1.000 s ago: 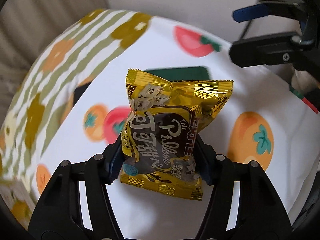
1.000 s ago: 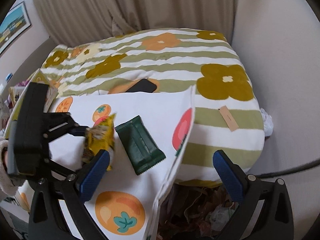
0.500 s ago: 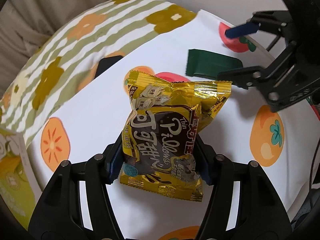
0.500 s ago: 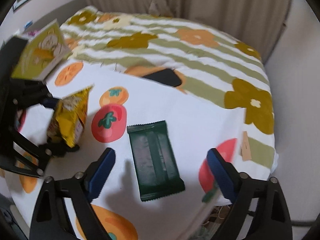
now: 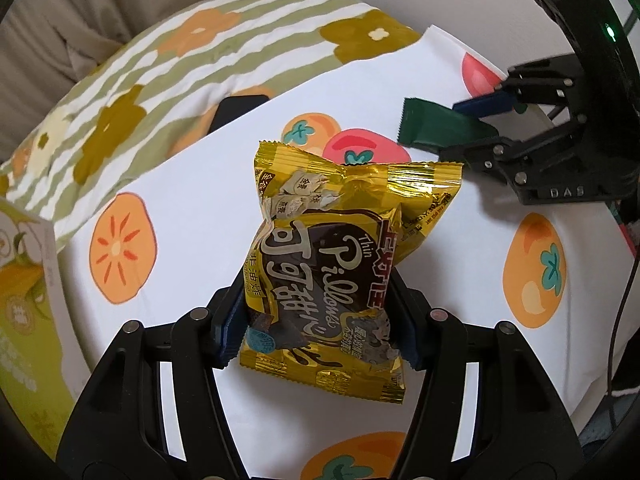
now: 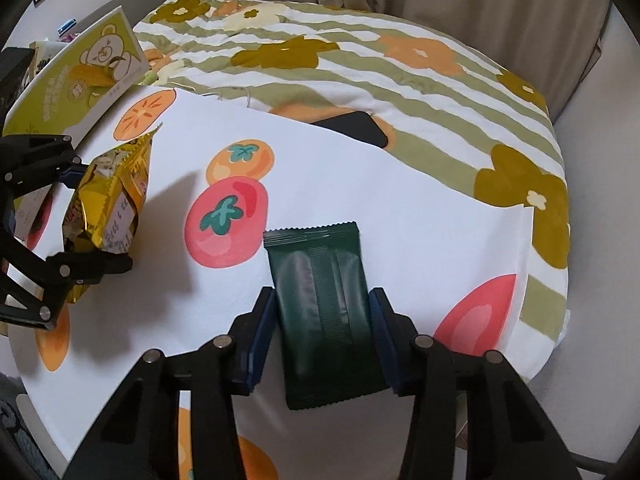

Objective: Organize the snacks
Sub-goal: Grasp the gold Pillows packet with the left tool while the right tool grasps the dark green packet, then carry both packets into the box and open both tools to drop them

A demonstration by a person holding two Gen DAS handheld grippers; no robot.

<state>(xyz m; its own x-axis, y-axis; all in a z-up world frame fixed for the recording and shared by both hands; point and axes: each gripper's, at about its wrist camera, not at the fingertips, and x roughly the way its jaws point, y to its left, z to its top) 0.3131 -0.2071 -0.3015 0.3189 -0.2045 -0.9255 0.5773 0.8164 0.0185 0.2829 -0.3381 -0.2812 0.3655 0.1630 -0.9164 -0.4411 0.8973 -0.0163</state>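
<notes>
My left gripper (image 5: 320,320) is shut on a gold snack packet (image 5: 328,280) and holds it upright above the fruit-print white cloth (image 5: 200,208). From the right wrist, that packet (image 6: 108,208) and the left gripper (image 6: 80,216) show at the left edge. A dark green flat packet (image 6: 324,300) lies on the cloth. My right gripper (image 6: 322,332) straddles it, its jaws closing, with the blue pads (image 6: 260,332) against the packet's long edges. In the left wrist view the right gripper (image 5: 468,130) pinches the green packet (image 5: 436,132) at the upper right.
A striped floral bedspread (image 6: 400,64) lies under the cloth. A black phone (image 6: 356,128) rests at the cloth's far edge. A yellow-green bear box (image 6: 80,76) stands at the far left. The bed's edge and a wall are close on the right. A cable (image 5: 616,320) hangs there.
My right gripper came down over the green packet and its wide-open jaws closed onto it. The left gripper kept the gold packet and drifted across the cloth while rolling.
</notes>
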